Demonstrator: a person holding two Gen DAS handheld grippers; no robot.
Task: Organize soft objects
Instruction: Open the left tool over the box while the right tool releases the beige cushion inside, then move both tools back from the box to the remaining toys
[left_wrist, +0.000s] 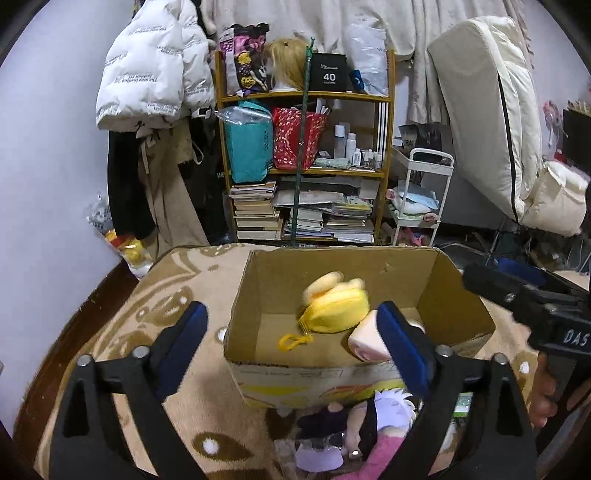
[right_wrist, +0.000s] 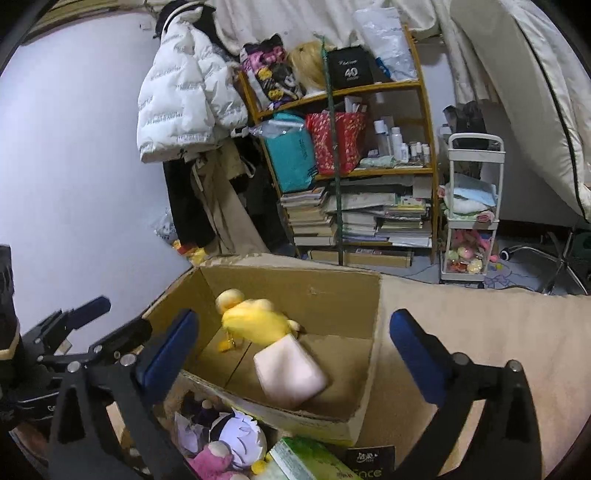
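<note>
An open cardboard box (left_wrist: 332, 295) sits on a patterned beige blanket (left_wrist: 177, 295), holding a yellow plush pouch (left_wrist: 334, 308) and a pale pink plush (right_wrist: 291, 373) (both blurred). The left gripper (left_wrist: 295, 350) and right gripper (right_wrist: 295, 354) are both spread wide and empty, the two toys lying beyond their blue fingertips, untouched

Yellow plush (left_wrist: 334, 308), pink plush (right_wrist: 291, 373), brown box (left_wrist: 332, 266).

White wall (left_wrist: 55, 147), wooden bookshelf (left_wrist: 306, 98), trolley (right_wrist: 474, 206)
</note>
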